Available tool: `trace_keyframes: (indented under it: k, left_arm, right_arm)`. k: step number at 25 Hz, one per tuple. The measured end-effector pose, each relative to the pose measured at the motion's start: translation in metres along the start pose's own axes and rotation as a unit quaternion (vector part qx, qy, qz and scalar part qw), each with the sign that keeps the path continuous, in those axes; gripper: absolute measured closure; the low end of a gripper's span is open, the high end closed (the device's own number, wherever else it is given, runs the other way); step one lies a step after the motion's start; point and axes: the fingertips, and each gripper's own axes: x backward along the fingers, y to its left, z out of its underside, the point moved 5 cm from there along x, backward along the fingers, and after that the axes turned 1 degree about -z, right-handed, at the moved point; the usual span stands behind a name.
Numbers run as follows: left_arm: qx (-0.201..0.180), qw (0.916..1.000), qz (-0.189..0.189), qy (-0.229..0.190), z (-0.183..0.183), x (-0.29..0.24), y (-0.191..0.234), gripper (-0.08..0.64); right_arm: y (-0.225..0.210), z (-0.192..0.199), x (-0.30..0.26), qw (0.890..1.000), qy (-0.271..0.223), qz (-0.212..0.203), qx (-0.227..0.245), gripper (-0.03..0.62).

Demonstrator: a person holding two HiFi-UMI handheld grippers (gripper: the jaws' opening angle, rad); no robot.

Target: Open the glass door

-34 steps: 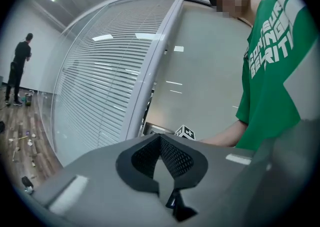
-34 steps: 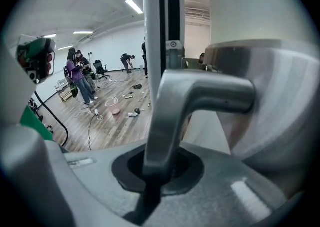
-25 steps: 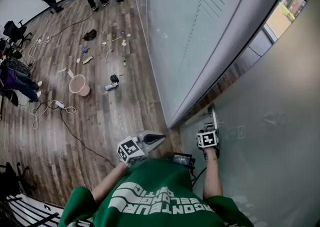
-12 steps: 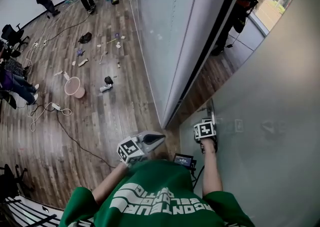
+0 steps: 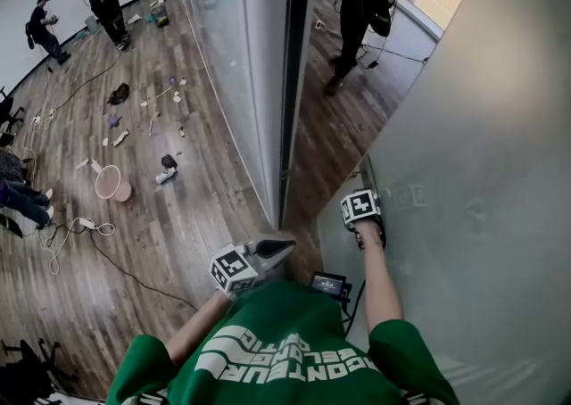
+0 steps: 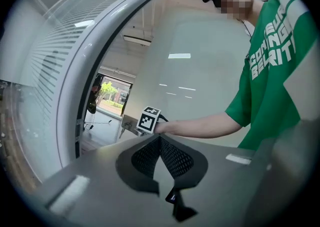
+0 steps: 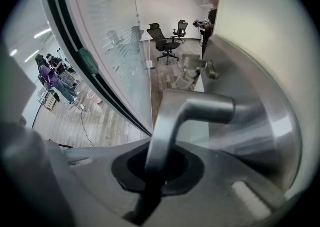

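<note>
**Grip on the lever could slip**

The smooth metal lever handle may slide out of the pads if the pull runs askew of the door's swing. The glass door, ajar beside the fixed glass wall, would then stall. The right gripper is clamped on that lever. The left gripper hangs by the person's chest, jaws together, holding nothing.

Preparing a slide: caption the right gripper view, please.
Right hand-held gripper shut on the metal door handle, glass door ajar.
</note>
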Motion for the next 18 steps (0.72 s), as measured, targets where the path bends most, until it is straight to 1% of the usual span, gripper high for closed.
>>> trace_keyframes:
  k: [3, 7, 11, 14, 18]
  left_arm:
    - [0.001, 0.9999, 0.016, 0.005, 0.002, -0.008, 0.002, 0.546]
    - [0.007, 0.9983, 0.056, 0.015, -0.004, -0.024, -0.002, 0.546]
    - [0.002, 0.9959, 0.086, 0.029, -0.005, -0.049, 0.002, 0.546]
    - [-0.004, 0.9942, 0.100, 0.040, -0.005, -0.068, 0.007, 0.546]
    - [-0.003, 0.9928, 0.113, 0.038, -0.010, -0.088, 0.012, 0.546]
  right_arm:
    - [-0.015, 0.001, -0.003, 1.000, 0.003, 0.004, -0.010, 0.600]
    - [-0.035, 0.004, 0.002, 0.999, 0.005, 0.013, -0.031, 0.600]
    - [-0.060, 0.007, -0.004, 0.999, 0.008, 0.020, -0.048, 0.600]
    - [-0.081, 0.014, -0.003, 0.998, 0.011, 0.024, -0.064, 0.600]
    - [-0.103, 0.021, 0.006, 0.996, 0.013, 0.030, -0.082, 0.600]
